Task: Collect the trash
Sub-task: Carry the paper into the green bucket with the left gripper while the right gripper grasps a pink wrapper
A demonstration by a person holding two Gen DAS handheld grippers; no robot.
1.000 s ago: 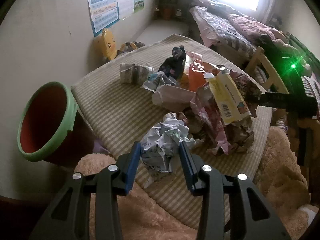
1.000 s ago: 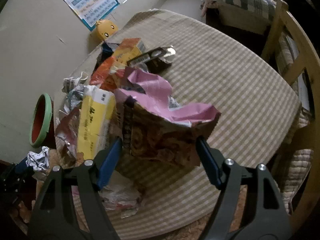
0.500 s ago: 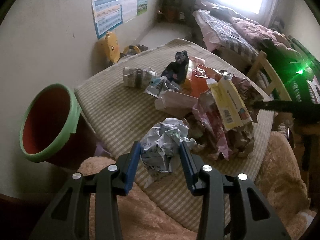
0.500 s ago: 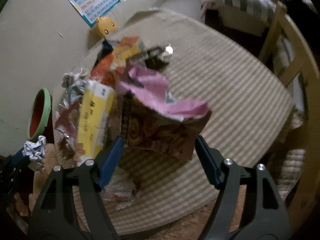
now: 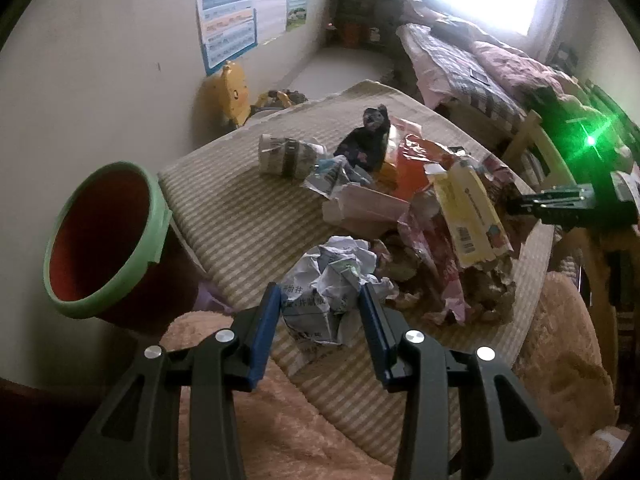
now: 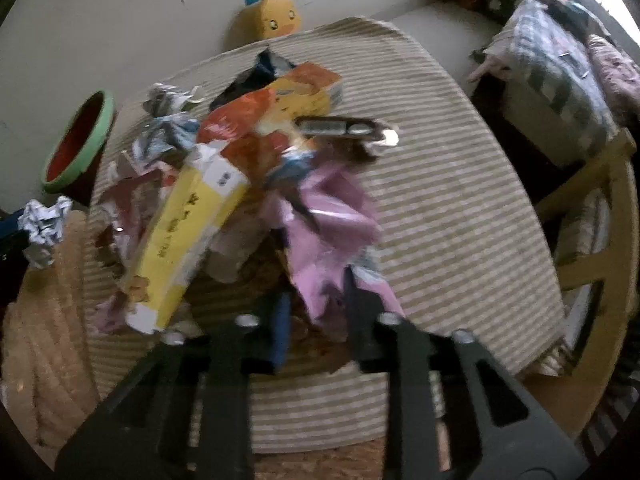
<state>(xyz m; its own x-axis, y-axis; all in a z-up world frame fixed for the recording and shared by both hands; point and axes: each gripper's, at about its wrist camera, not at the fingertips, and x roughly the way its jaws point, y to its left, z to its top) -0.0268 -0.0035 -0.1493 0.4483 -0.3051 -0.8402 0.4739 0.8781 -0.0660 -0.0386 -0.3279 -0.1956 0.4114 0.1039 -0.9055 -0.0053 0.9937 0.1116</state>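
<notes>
**Sorting the litter on a striped bench**

Clamping a crumpled paper ball [image 5: 332, 284] between their blue pads, the left tongs [image 5: 320, 320] hold it just above the near edge of the bench [image 5: 240, 216], which is covered in a striped cloth. To their left a red bin with a green rim [image 5: 104, 236] stands beside the bench, tilted toward the camera, its mouth unobstructed.

The right tongs [image 6: 316, 320] are closing on a pink wrapper [image 6: 332, 220] at the near side of the trash pile; the wrapper sits between the pads, and the blurred view shows them already narrow against it. A yellow carton [image 6: 188, 240] leans on the pile just left of the wrapper, with an orange packet [image 6: 248, 120] and a dark flat package [image 6: 340, 126] behind it. Farther back lies a rolled paper bundle [image 5: 284, 156].

A yellow duck toy [image 6: 276, 20] sits by the wall beyond the bench, and a bed [image 5: 460, 68] lies under the bright window.
</notes>
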